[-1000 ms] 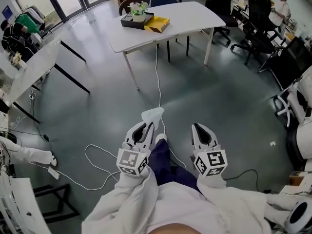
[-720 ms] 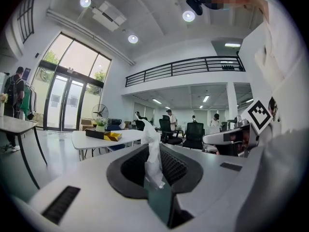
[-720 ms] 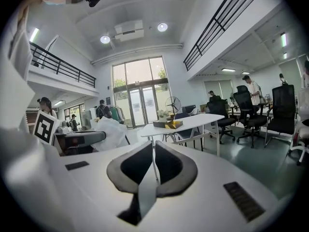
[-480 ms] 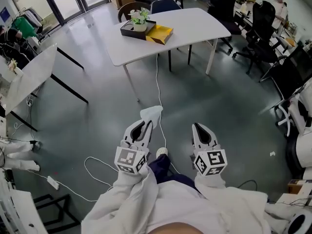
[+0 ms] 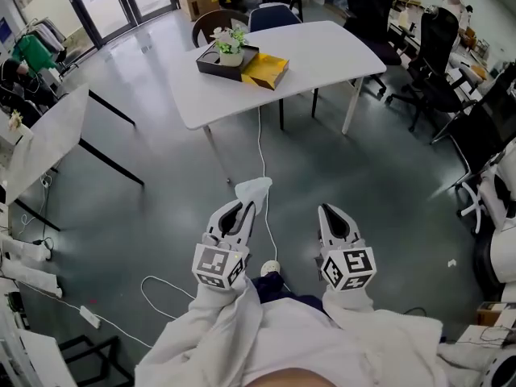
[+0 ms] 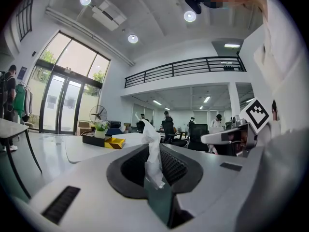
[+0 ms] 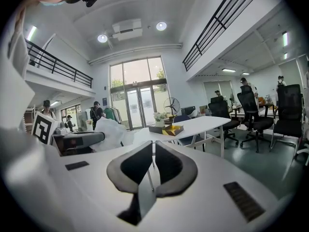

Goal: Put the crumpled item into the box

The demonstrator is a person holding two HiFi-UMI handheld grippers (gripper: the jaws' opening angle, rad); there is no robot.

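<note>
A crumpled white tissue (image 5: 253,190) sticks out ahead of my left gripper (image 5: 244,209), which is shut on it. In the left gripper view the tissue (image 6: 150,132) stands pinched between the dark pads. My right gripper (image 5: 329,210) is level with it on the right, shut and holding nothing; its pads (image 7: 164,163) nearly meet. Both hang over the grey floor, well short of the white table (image 5: 322,43). On that table lie an open yellow box (image 5: 265,71) and a black tray with a plant (image 5: 227,59). The right gripper view also catches the tissue (image 7: 112,132) at its left.
A white cable (image 5: 262,147) runs along the floor from under the table toward me. Black office chairs (image 5: 439,51) crowd the right side. A second white table (image 5: 48,139) stands at the left. People stand far off at the back.
The person has walked forward, so the table with the yellow box sits closer and lower in the head view. Both grippers keep their pose, and the tissue stays held.
</note>
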